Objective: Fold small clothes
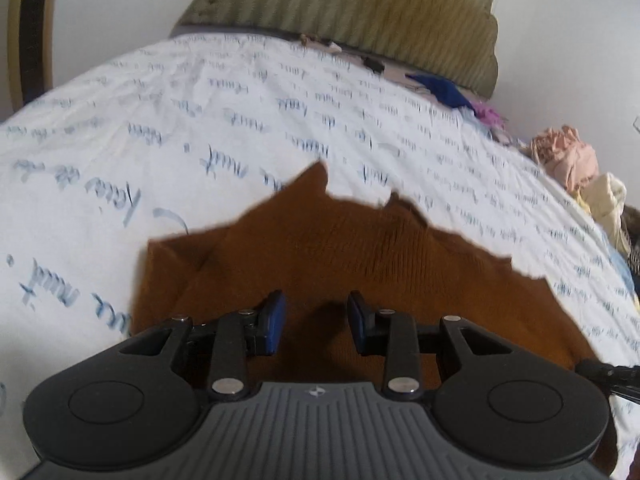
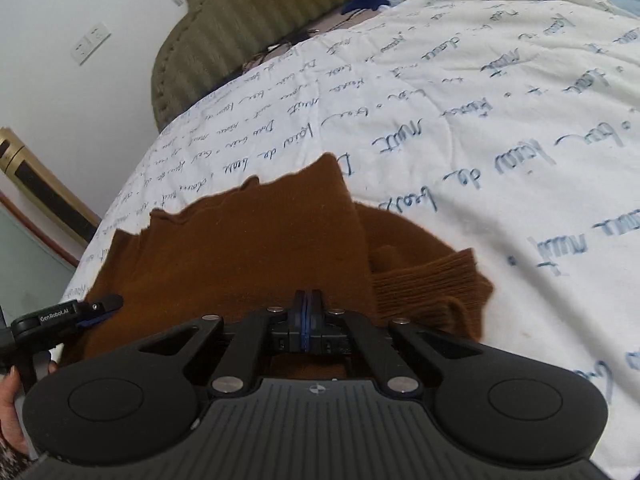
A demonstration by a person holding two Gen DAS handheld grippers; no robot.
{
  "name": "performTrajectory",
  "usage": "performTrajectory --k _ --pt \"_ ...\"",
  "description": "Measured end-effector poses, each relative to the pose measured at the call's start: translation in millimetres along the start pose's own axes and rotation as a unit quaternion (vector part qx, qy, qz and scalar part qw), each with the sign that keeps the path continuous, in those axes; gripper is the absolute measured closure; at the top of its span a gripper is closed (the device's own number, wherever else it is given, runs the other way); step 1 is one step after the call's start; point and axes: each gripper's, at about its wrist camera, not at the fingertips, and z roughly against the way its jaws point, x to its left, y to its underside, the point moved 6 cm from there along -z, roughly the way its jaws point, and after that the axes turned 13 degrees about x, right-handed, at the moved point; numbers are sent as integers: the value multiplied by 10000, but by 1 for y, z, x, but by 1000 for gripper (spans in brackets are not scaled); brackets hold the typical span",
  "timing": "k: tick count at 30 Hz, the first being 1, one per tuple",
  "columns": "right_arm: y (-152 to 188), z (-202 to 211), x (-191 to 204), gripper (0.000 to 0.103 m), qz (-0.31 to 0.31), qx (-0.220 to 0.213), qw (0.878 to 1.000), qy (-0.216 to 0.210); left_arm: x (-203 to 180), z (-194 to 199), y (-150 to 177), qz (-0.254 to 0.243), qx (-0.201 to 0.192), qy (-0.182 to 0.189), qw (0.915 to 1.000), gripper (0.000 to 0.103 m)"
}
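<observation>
A rust-brown knit garment (image 1: pixel 360 248) lies crumpled on a white bedsheet (image 1: pixel 160 128) printed with blue handwriting. My left gripper (image 1: pixel 316 320) hovers over its near part. The blue pads (image 1: pixel 274 322) stand apart, brown cloth shows in the gap, and no cloth is visibly pinched. In the right wrist view the garment (image 2: pixel 248 248) has a flat panel folded over, with a ribbed cuff (image 2: pixel 432 284) at its right. My right gripper (image 2: pixel 308 312) sits at the near edge with its pads pressed together, and I cannot tell whether cloth is caught. The left gripper (image 2: pixel 100 310) shows at the garment's left edge.
An olive ribbed headboard (image 1: pixel 360 12) stands at the far end of the bed. Loose clothes lie along the bed's far right side: a blue piece (image 1: pixel 444 90), a pink one (image 1: pixel 568 156) and a cream one (image 1: pixel 608 200). A hand (image 2: pixel 12 400) holds the left gripper's handle.
</observation>
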Motion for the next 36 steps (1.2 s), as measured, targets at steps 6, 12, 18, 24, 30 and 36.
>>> performTrajectory --k 6,12,18,24,30,36 --pt "-26 -8 53 68 465 -177 9985 -207 -25 -14 -25 -367 -18 -161 9992 69" --pt "-53 -72 88 74 809 262 9963 -146 -7 -48 -43 28 7 -234 9997 70" --pt "-67 -83 45 103 304 228 9993 25 10 -45 -45 196 7 277 9994 70" --pt "-56 -60 54 75 241 132 9996 87 29 0 -45 155 -186 42 9997 70" --pt "-8 -16 116 64 984 -64 9938 -510 74 51 -33 110 -194 128 9997 67" --pt "75 -9 200 44 1534 565 9733 -1612 101 56 -18 251 -14 92 9996 52"
